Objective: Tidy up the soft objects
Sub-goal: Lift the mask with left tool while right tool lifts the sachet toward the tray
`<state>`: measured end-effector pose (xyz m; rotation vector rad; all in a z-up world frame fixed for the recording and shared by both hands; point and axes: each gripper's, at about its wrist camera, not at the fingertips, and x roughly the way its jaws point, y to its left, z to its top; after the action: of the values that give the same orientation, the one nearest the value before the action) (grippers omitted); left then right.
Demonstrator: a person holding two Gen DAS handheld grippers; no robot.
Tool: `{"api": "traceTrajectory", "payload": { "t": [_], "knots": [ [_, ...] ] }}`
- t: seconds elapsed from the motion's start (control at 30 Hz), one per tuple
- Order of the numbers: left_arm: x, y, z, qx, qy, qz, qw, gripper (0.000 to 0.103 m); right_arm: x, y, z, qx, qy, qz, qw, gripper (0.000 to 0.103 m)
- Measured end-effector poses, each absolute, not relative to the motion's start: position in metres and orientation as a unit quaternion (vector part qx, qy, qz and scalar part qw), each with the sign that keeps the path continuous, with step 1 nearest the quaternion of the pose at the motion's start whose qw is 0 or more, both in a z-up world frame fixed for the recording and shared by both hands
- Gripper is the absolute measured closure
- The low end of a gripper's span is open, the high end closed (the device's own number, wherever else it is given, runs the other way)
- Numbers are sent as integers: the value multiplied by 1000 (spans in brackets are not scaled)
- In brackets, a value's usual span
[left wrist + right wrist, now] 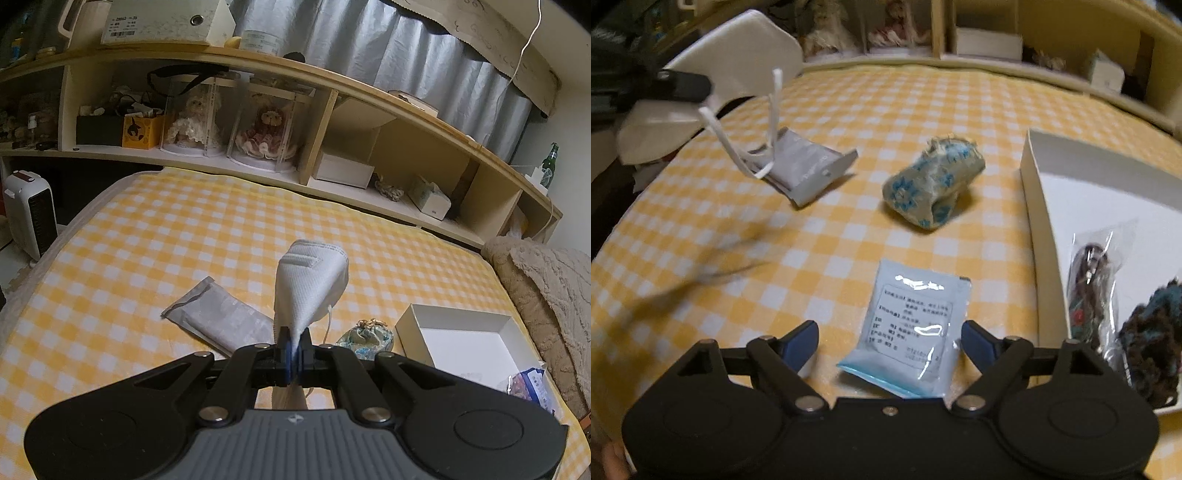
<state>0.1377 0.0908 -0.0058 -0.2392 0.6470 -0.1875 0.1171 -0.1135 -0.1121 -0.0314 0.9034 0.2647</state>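
Note:
My left gripper (294,345) is shut on a white face mask (309,284) and holds it up above the yellow checked bed; the mask (738,48) and its loose ear loops (746,147) also show at the upper left of the right wrist view. My right gripper (889,341) is open, its fingers either side of a pale blue sachet (908,328) lying on the bed. A grey foil pouch (221,321) (809,166) and a blue-flowered cloth pouch (367,338) (932,181) lie on the sheet. A white open box (469,339) (1045,177) stands at the right.
The box holds a bagged dark item (1089,288) and a dark teal knitted item (1152,339). A wooden shelf (332,147) with dolls and boxes runs along the far edge of the bed. A beige blanket (546,295) lies at the right, a white heater (31,210) at the left.

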Motion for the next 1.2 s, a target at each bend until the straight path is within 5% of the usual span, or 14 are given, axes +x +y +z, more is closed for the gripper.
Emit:
{"api": "traceTrajectory", "payload": {
  "t": [0.13, 0.3, 1.2],
  "knots": [
    [139, 90, -7, -115, 320, -92, 936, 100, 120, -113, -121, -17, 443, 121, 888, 31],
    [139, 89, -7, -114, 320, -92, 936, 100, 120, -118, -116, -8, 438, 130, 890, 59],
    [121, 65, 30, -100, 267, -118, 951, 100, 115, -182, 19, 22, 283, 157, 946, 61]
  ]
}}
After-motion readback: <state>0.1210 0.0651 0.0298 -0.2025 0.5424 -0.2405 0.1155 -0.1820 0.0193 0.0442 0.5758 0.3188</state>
